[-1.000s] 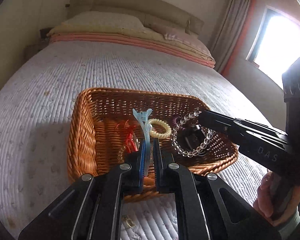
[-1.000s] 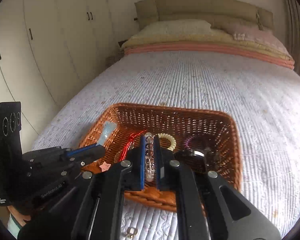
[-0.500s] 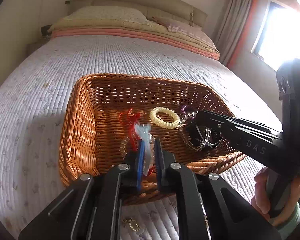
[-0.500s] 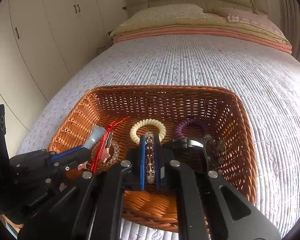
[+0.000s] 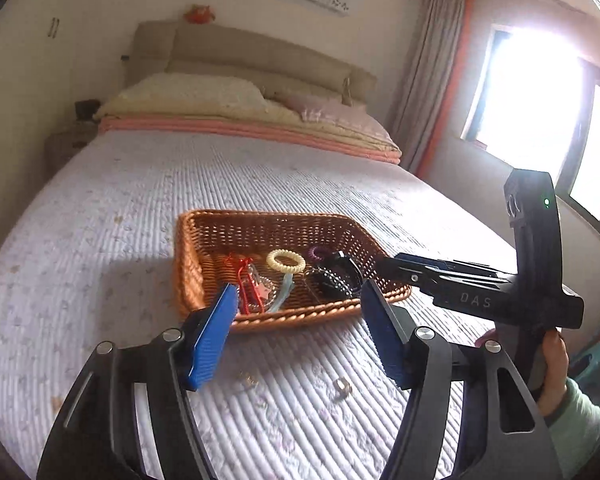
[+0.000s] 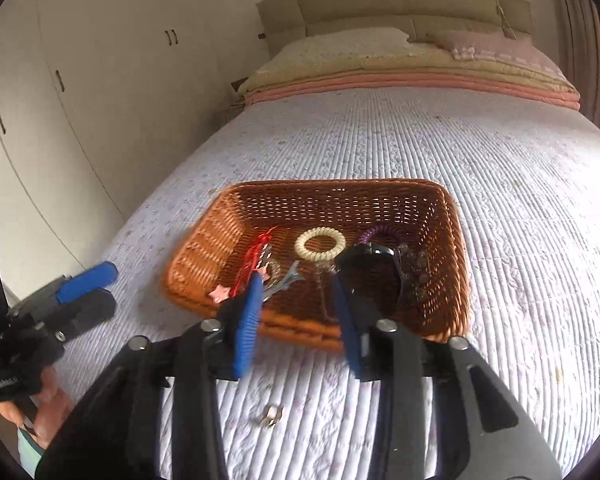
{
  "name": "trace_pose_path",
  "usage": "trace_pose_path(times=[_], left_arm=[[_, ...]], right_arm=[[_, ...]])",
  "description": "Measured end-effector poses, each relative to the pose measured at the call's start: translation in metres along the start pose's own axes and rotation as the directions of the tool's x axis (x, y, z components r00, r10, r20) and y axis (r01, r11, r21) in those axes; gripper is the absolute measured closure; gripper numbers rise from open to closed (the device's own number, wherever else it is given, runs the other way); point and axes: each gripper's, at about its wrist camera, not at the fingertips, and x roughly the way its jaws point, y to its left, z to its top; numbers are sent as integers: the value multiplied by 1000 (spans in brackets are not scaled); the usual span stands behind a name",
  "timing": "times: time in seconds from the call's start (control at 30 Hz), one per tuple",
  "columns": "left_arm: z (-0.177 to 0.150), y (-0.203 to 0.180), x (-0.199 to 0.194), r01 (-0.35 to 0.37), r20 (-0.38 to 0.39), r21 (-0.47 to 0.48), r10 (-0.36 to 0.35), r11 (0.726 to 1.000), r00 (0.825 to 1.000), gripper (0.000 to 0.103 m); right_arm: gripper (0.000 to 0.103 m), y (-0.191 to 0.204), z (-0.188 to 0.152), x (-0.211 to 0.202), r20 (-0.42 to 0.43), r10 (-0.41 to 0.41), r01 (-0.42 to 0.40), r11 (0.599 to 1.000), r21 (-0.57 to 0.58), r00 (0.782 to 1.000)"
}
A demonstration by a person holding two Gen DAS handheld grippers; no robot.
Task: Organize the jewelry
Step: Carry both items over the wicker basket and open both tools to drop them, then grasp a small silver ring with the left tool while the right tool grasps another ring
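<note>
The left gripper (image 5: pixel 296 312) has nothing between its blue ribbed pads, and its jaws are opening. The right gripper (image 6: pixel 296 312) is likewise empty, its jaws parting too. Both hang over the near part of the pale quilted bed (image 6: pixel 500 168), in front of the shallow brown wicker basket (image 6: pixel 452 220).

On the quilt just ahead of the grippers lie the pieces not yet gathered: a small gold-coloured metal trinket (image 5: pixel 342 387), a second one (image 5: pixel 247 380) to its left, and perhaps a third, too small to make out. These look light, hard and smooth, likely to skid or sink into the soft quilt; a pinch across the widest part, pads pressed down into the fabric, seems the safest hold.

Inside the basket sit a cream spiral hair tie (image 6: pixel 320 244), a purple spiral hair tie (image 6: pixel 374 234), a red tasselled cord (image 6: pixel 256 256), a pale blue hair clip (image 5: pixel 284 290), a pink star clip (image 6: pixel 219 293) at the near rim and a dark bracelet (image 6: pixel 368 258).
</note>
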Motion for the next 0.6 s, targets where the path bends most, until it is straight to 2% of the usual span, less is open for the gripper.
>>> trace_pose_path(times=[0.17, 0.33, 0.47, 0.53, 0.6], left_arm=[[-17, 1, -31, -40, 26, -39, 41, 998, 999, 41], [-51, 15, -34, -86, 7, -127, 87, 988, 996, 42], [-79, 30, -3, -137, -95, -181, 122, 974, 988, 43], [-85, 32, 11, -182, -139, -171, 159, 968, 977, 43], [-89, 34, 22, -196, -173, -159, 168, 968, 970, 47]], right_arm=[[67, 9, -26, -24, 16, 0, 0, 1000, 14, 1000], [67, 10, -60, -15, -20, -30, 31, 998, 61, 999], [67, 10, -89, 12, -97, -42, 49, 996, 72, 994], [67, 13, -101, 27, -133, -53, 62, 996, 64, 990], [68, 15, -109, 39, -162, -65, 74, 996, 52, 985]])
